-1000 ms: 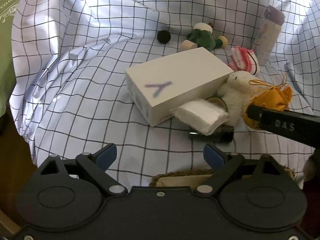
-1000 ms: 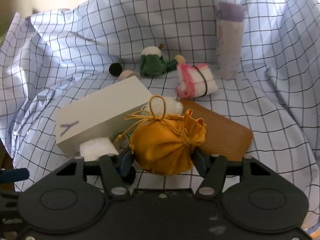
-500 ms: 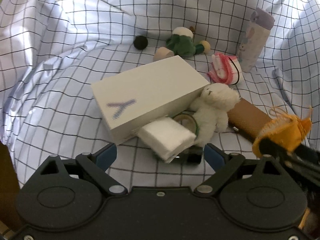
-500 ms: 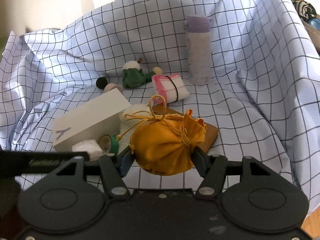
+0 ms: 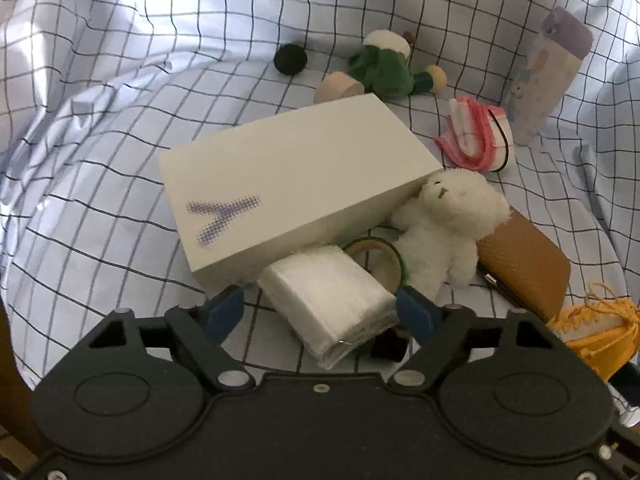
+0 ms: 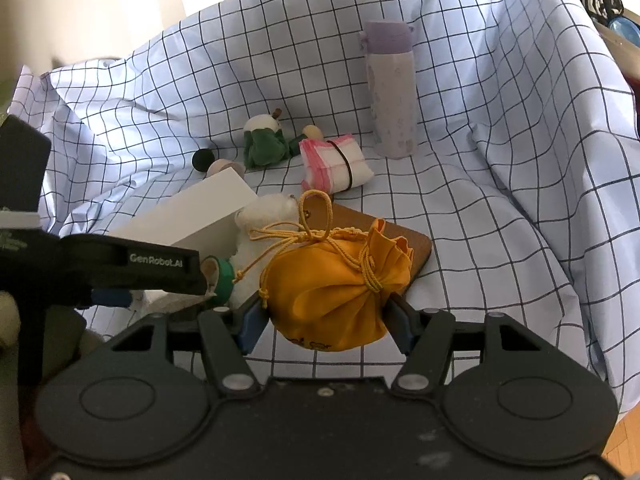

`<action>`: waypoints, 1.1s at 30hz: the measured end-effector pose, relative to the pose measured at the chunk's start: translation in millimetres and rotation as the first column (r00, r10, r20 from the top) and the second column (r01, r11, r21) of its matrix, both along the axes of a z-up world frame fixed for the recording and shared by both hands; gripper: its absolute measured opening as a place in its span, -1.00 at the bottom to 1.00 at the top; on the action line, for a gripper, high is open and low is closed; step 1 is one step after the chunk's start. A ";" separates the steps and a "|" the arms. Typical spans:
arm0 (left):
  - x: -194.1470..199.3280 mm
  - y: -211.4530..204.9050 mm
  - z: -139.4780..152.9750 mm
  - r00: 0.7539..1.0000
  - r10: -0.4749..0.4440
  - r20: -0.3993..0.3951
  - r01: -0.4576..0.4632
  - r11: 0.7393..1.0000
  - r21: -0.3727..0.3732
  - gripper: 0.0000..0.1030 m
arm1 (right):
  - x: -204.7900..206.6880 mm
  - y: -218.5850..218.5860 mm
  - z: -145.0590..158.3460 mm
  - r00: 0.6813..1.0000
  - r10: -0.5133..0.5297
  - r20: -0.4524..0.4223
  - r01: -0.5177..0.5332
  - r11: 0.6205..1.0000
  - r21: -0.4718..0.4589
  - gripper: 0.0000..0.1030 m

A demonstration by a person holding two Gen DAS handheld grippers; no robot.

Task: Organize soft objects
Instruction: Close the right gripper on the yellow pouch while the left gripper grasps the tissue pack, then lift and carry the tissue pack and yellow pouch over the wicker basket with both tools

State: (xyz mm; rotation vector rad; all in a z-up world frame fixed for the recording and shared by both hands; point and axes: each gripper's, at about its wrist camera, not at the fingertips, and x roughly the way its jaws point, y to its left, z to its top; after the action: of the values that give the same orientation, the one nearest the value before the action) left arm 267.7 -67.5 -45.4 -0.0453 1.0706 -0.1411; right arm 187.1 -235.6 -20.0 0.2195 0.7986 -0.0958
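While the right gripper (image 6: 326,326) has its jaws clamped on the yellow drawstring pouch (image 6: 336,280), the left gripper (image 5: 320,314) is closing around the white tissue pack (image 5: 332,296). The pack sits right between its jaws, touching the white box (image 5: 288,184), long axis running diagonally away, so left's clearly nearer.

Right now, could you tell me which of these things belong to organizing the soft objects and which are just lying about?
Belong to the job:
- yellow drawstring pouch, held in the right gripper
- white tissue pack, between the closing left gripper jaws
- white plush dog
- green plush doll
- pink-edged cloth bundle

Just lying about:
- white box
- purple bottle
- tape roll
- brown wallet
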 end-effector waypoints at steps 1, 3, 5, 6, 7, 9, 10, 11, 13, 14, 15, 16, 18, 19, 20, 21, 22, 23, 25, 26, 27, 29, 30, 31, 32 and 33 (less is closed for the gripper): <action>0.8 -0.4 -0.4 1.000 -0.003 -0.005 0.003 1.000 -0.008 0.33 | -0.6 0.0 -0.3 1.000 -0.001 -0.001 0.001 1.000 0.000 0.20; 0.8 -1.1 -0.6 1.000 -0.010 -0.009 0.010 1.000 -0.018 0.29 | -1.3 0.1 -0.9 1.000 -0.004 -0.003 0.004 1.000 0.000 0.20; -1.5 -2.8 0.6 1.000 -0.020 0.009 0.020 1.000 -0.007 0.20 | -1.8 0.1 -1.0 1.000 -0.007 -0.003 0.007 1.000 -0.003 0.20; -2.5 -3.0 1.5 1.000 -0.026 0.015 0.026 1.000 -0.005 0.19 | -2.1 0.2 -1.0 1.000 -0.009 -0.003 0.009 1.000 -0.005 0.20; -3.7 -2.8 2.6 0.999 -0.031 0.021 0.031 0.999 -0.008 0.18 | -2.6 0.4 -1.1 1.000 -0.010 -0.003 0.010 1.000 -0.007 0.20; -6.7 -2.0 5.4 0.999 -0.039 0.034 0.040 0.999 -0.011 0.17 | -3.4 1.3 -0.4 1.000 -0.011 -0.001 0.011 1.000 -0.010 0.20; -8.5 -1.3 7.2 0.998 -0.042 0.042 0.043 0.999 -0.012 0.16 | -4.3 1.8 0.0 1.000 -0.012 0.002 0.012 1.000 -0.011 0.20; -10.6 -0.9 8.9 0.998 -0.046 0.051 0.047 0.999 -0.012 0.16 | -5.3 2.6 0.6 1.000 -0.012 0.004 0.012 1.000 -0.014 0.20; -13.7 0.1 12.0 0.997 -0.053 0.063 0.054 0.998 -0.013 0.15 | -7.3 4.3 1.9 1.000 -0.011 0.007 0.011 1.000 -0.021 0.20; -15.7 1.0 13.7 0.996 -0.056 0.067 0.057 0.998 -0.016 0.15 | -8.7 5.2 3.1 1.000 -0.010 0.010 0.011 1.000 -0.023 0.20; -18.3 2.2 15.7 0.996 -0.058 0.072 0.060 0.998 -0.024 0.15 | -10.7 5.7 4.6 1.000 -0.010 0.015 0.010 1.000 -0.024 0.20; -20.6 2.9 17.3 0.995 -0.061 0.079 0.064 0.998 -0.028 0.15 | -12.7 6.1 6.2 1.000 -0.010 0.018 0.010 1.000 -0.025 0.20; -26.7 4.2 21.7 0.993 -0.067 0.092 0.071 0.997 -0.033 0.15 | -16.6 7.6 10.2 1.000 -0.009 0.028 0.009 1.000 -0.028 0.20; -30.2 5.1 24.1 0.993 -0.070 0.099 0.074 0.997 -0.034 0.15 | -19.4 8.6 12.3 0.999 -0.008 0.033 0.009 1.000 -0.030 0.20; -34.2 6.5 27.2 0.992 -0.073 0.105 0.077 0.996 -0.038 0.15 | -22.5 9.1 14.3 0.999 -0.007 0.039 0.008 0.999 -0.032 0.20; -38.1 7.8 30.0 0.991 -0.074 0.110 0.079 0.996 -0.042 0.15 | -25.7 9.9 16.9 0.999 -0.006 0.044 0.008 0.999 -0.033 0.20; -42.4 9.4 33.0 0.990 -0.075 0.116 0.081 0.996 -0.047 0.15 | -28.6 10.5 19.0 0.999 -0.006 0.049 0.007 0.999 -0.034 0.20; -47.4 11.3 36.3 0.990 -0.076 0.121 0.083 0.995 -0.051 0.15 | -32.3 11.4 21.5 0.998 -0.005 0.055 0.007 0.999 -0.035 0.20; -57.0 15.0 42.3 0.988 -0.080 0.130 0.088 0.995 -0.053 0.15 | -40.1 12.5 26.7 0.998 -0.005 0.066 0.007 0.999 -0.036 0.20; -61.8 16.7 44.8 0.988 -0.082 0.134 0.090 0.995 -0.054 0.15 | -44.2 13.2 29.2 0.997 -0.004 0.072 0.006 0.999 -0.036 0.20; -67.1 18.8 47.7 0.987 -0.082 0.139 0.091 0.994 -0.055 0.15 | -49.4 13.6 31.9 0.997 -0.003 0.079 0.006 0.999 -0.037 0.20; -78.7 23.3 53.4 0.986 -0.081 0.148 0.091 0.994 -0.059 0.15 | -60.0 14.3 36.8 0.996 0.000 0.091 0.004 0.999 -0.040 0.20; -84.1 25.6 55.6 0.985 -0.080 0.151 0.091 0.994 -0.062 0.15 | -65.7 14.7 39.0 0.995 0.004 0.097 0.000 0.999 -0.042 0.20; -90.6 28.0 57.9 0.985 -0.080 0.154 0.091 0.994 -0.066 0.15 | -72.0 15.0 41.4 0.995 0.005 0.103 -0.001 0.999 -0.043 0.20; -98.1 30.3 60.2 0.984 -0.082 0.157 0.094 0.993 -0.068 0.15 | -78.5 15.5 43.6 0.994 0.007 0.108 -0.002 0.999 -0.044 0.20; -103.9 32.2 61.7 0.984 -0.084 0.160 0.096 0.993 -0.069 0.15 | -85.7 15.8 45.8 0.994 0.008 0.113 -0.003 0.999 -0.043 0.20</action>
State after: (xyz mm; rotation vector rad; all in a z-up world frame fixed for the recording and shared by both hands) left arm 163.8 -35.3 16.3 -0.0538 0.9102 -0.2632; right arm 101.4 -219.8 25.8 0.1809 0.6836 -0.0938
